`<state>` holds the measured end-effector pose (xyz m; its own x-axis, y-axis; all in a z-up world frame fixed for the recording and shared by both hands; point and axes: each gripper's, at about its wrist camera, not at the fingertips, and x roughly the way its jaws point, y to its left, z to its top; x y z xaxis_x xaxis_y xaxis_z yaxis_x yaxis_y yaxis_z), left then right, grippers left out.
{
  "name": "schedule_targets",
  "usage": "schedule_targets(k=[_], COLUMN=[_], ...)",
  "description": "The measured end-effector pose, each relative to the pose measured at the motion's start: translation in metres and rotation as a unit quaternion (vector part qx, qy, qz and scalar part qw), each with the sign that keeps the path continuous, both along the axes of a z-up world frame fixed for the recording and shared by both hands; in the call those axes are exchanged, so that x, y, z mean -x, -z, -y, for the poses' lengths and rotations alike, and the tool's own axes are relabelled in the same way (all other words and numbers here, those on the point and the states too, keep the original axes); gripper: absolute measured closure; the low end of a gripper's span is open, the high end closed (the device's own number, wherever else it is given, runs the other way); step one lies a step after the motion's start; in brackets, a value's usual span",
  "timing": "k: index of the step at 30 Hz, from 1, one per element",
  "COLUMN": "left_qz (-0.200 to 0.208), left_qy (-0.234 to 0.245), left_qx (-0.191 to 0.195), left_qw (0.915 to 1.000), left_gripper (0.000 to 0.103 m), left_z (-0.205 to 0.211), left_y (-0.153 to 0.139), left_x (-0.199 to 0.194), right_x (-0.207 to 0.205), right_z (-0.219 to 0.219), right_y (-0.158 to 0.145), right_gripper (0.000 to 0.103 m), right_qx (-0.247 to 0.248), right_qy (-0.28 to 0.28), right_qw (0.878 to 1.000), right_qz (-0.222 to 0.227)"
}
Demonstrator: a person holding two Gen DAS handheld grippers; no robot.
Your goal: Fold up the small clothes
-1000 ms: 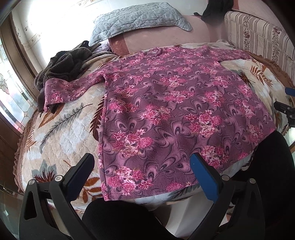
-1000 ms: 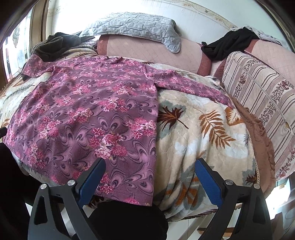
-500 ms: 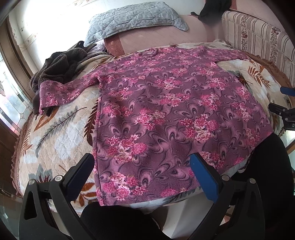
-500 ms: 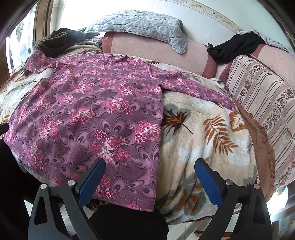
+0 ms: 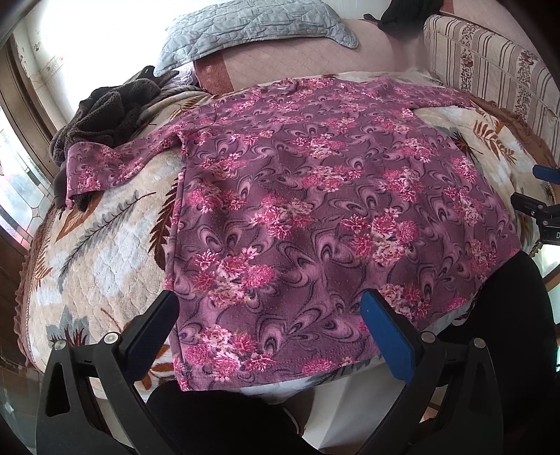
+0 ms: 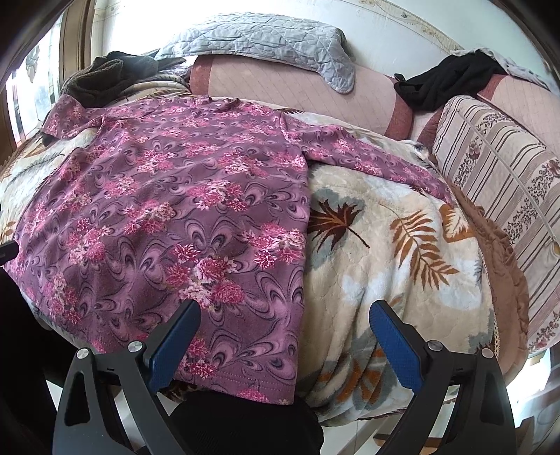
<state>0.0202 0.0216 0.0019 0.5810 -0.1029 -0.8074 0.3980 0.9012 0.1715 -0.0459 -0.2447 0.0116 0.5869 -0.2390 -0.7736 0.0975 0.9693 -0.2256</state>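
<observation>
Hovering with fingers spread wide and empty, your left gripper (image 5: 269, 315) and right gripper (image 6: 283, 323) face the floral shirt (image 5: 315, 217) lying flat ahead on the leaf-print blanket (image 6: 395, 252).

Strong daylight is admitted through the window (image 5: 14, 182) at the left, and the wall (image 5: 105, 31) is blown out to white. Straight lines are bent by fisheye distortion, and the corners are darkened.

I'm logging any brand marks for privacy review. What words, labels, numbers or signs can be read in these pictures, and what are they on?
"D": one white letter, cut off by the frame edge, on the black body of the right gripper seen at the right edge of the left wrist view; the rest is out of view.
A pale patch at the shirt neckline may be a tag; too small to read.
Nothing else carries text.
</observation>
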Motion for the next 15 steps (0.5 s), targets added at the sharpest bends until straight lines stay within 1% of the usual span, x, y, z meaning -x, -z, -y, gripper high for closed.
schedule_targets(k=[7,15], left_qz=[-0.004,-0.008], left_qy=[0.002,0.002], left_qx=[0.0,0.003], left_qw=[1.0,1.0], left_gripper=[0.0,0.0], left_z=[0.0022,0.0046], left_y=[0.0023,0.0037], left_x=[-0.0013,-0.0021], right_x=[-0.002,-0.0029], right_z=[0.0007,0.0], right_y=[0.0026,0.0041], right_gripper=[0.006,0.006], right_qx=[-0.013,-0.015], right_qy=[-0.001,-0.002], right_qw=[1.0,1.0], right_qz=[-0.003,-0.005])
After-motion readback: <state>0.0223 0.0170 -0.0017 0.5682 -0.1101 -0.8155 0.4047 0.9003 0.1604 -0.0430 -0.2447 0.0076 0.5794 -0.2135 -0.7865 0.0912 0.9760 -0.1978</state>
